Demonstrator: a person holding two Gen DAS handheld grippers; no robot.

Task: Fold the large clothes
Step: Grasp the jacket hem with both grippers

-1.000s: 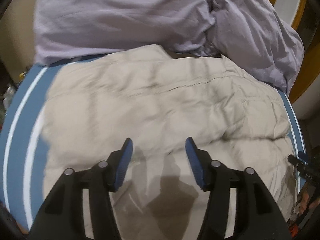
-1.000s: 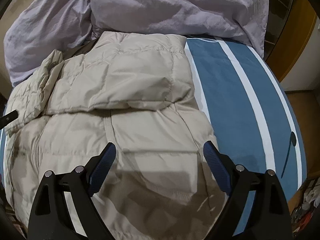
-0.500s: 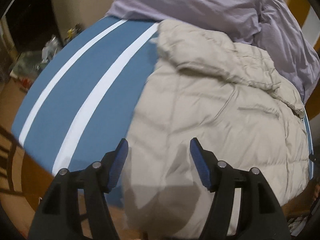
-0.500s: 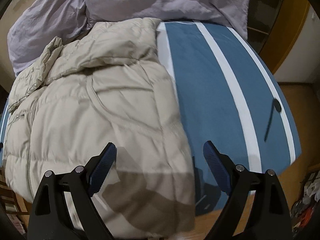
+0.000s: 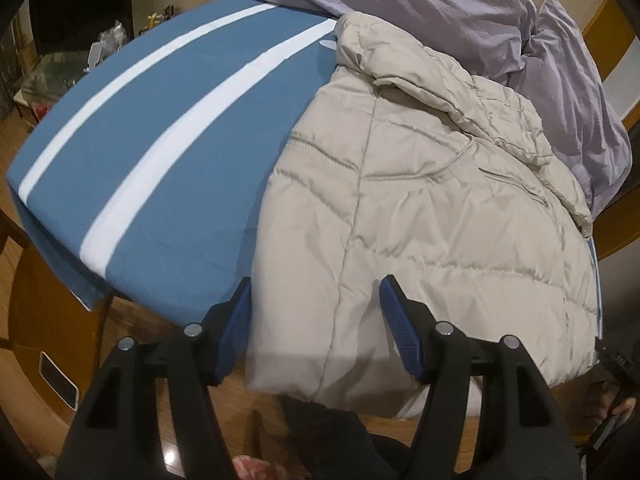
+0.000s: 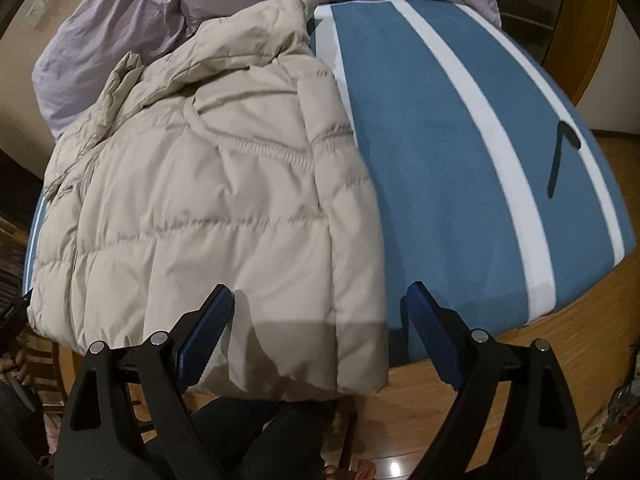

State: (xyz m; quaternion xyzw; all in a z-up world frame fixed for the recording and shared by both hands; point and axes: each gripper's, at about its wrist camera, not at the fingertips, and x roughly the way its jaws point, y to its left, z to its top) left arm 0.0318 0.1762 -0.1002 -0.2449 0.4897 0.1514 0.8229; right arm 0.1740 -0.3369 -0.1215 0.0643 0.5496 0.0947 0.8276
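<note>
A beige quilted puffer jacket (image 5: pixel 432 208) lies folded on a blue bed with white stripes (image 5: pixel 152 128); its lower hem hangs over the near edge. It also shows in the right wrist view (image 6: pixel 208 200). My left gripper (image 5: pixel 316 312) is open and empty, held just short of the jacket's hem near its left edge. My right gripper (image 6: pixel 320 320) is open wide and empty, held above the hem near the jacket's right edge.
A crumpled lilac duvet (image 5: pixel 460 12) is piled at the head of the bed, also in the right wrist view (image 6: pixel 120 28). A dark thin object (image 6: pixel 560 152) lies on the blue sheet (image 6: pixel 440 140) at right. Wooden floor (image 6: pixel 520 380) lies below the near edge.
Both grippers have pulled back from over the jacket towards the near edge of the bed. More of the blue sheet and the floor now show. Both stay open.
</note>
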